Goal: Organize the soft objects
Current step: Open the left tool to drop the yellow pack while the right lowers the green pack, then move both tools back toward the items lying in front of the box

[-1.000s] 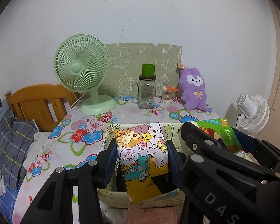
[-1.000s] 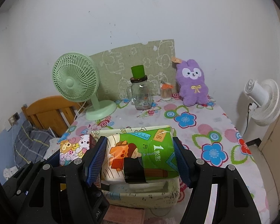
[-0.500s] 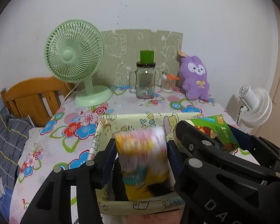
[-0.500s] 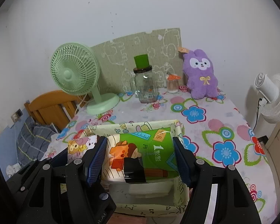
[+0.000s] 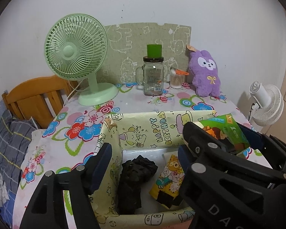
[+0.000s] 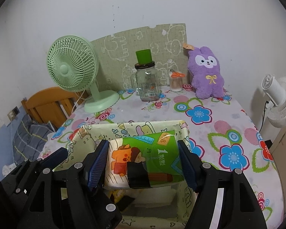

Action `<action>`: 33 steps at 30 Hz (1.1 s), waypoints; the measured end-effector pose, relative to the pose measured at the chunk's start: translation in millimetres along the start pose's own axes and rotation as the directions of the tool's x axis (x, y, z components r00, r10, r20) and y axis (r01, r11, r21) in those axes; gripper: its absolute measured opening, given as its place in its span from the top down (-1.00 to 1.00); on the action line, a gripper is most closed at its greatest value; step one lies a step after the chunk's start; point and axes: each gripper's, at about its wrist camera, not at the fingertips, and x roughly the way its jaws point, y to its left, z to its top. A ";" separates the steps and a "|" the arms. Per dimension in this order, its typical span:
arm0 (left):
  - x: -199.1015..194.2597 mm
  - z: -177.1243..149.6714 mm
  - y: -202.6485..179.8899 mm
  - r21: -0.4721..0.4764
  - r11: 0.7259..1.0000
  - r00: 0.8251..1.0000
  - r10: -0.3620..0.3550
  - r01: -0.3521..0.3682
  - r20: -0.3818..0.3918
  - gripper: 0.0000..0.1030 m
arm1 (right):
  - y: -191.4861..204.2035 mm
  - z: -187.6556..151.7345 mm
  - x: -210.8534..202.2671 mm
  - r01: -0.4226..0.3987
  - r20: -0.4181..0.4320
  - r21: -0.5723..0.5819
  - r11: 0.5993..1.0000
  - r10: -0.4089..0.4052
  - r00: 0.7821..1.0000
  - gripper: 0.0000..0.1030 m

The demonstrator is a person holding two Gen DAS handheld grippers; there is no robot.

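Your left gripper (image 5: pixel 145 162), jaws just spread, is empty above the yellow cartoon pack (image 5: pixel 166 179) in the box (image 5: pixel 152 127) at lower centre; your right gripper (image 6: pixel 143 162) pinches the green pack (image 6: pixel 148 158).

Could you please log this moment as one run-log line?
left tool: open, yellow pack dropped in box | right tool: jaws opening around green pack above box
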 end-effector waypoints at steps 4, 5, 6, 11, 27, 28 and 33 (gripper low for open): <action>3.7 0.9 0.4 -0.007 1.000 1.000 -0.026 0.026 -0.012 -0.56 | -1.0 2.5 6.2 -0.014 0.003 0.001 1.000 0.014 1.000 -0.72; 3.7 1.0 0.4 -0.007 1.000 1.000 -0.027 0.027 -0.010 -0.57 | -1.2 3.0 7.4 -0.020 0.004 0.001 1.000 0.020 1.000 -0.76; 3.6 1.2 0.1 -0.006 1.000 1.000 -0.022 0.022 -0.007 -0.59 | -1.2 3.3 8.2 -0.026 0.005 0.000 1.000 0.026 1.000 -0.80; 2.9 1.6 -0.8 -0.002 1.000 1.000 -0.019 0.019 -0.006 -0.71 | -1.2 3.6 9.4 -0.031 0.003 0.005 0.999 0.031 1.000 -0.92; -20.0 2.1 -0.8 -0.002 1.000 0.999 -0.017 0.017 0.039 -0.91 | 4.5 6.7 -14.7 -0.026 0.055 -0.029 0.999 0.027 0.998 -0.97; -22.2 1.9 -0.9 -0.001 1.000 0.999 -0.017 0.017 0.043 -0.91 | 4.9 6.7 -17.2 -0.025 0.058 -0.029 0.999 0.027 0.998 -0.98; -36.0 0.2 -3.0 0.006 1.000 0.998 -0.021 0.021 0.066 -0.94 | 6.1 5.6 -31.5 -0.016 0.071 -0.036 0.999 0.018 0.997 -0.98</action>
